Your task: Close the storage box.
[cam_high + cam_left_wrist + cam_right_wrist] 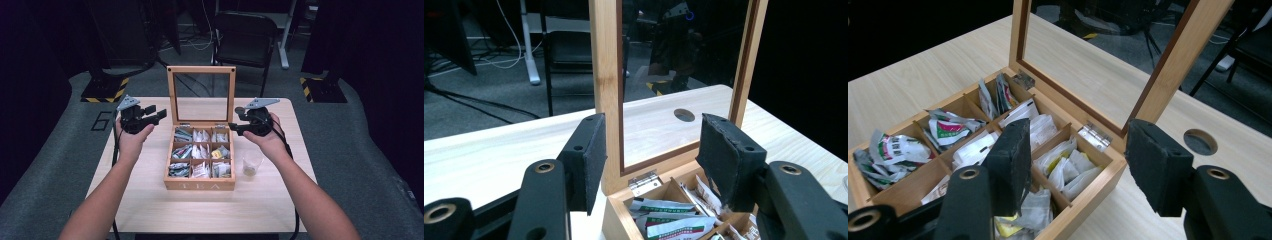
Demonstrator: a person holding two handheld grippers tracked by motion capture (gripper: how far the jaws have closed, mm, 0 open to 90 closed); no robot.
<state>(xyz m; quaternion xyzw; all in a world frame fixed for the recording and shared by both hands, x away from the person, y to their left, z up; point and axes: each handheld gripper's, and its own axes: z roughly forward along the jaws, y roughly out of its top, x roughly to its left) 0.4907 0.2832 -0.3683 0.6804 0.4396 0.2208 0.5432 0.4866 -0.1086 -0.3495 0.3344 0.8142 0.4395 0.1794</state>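
Left gripper (161,114) jaws apart, empty | right gripper (231,127) likewise | tea box (200,185)

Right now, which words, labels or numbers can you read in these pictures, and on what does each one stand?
"TEA": on the front wall of the wooden tea box, faint, in the high view.
"6": a large figure on the grey floor left of the table.
Tea bag packets: red and green print and a barcode, too small and blurred to read.
Nothing else is legible.
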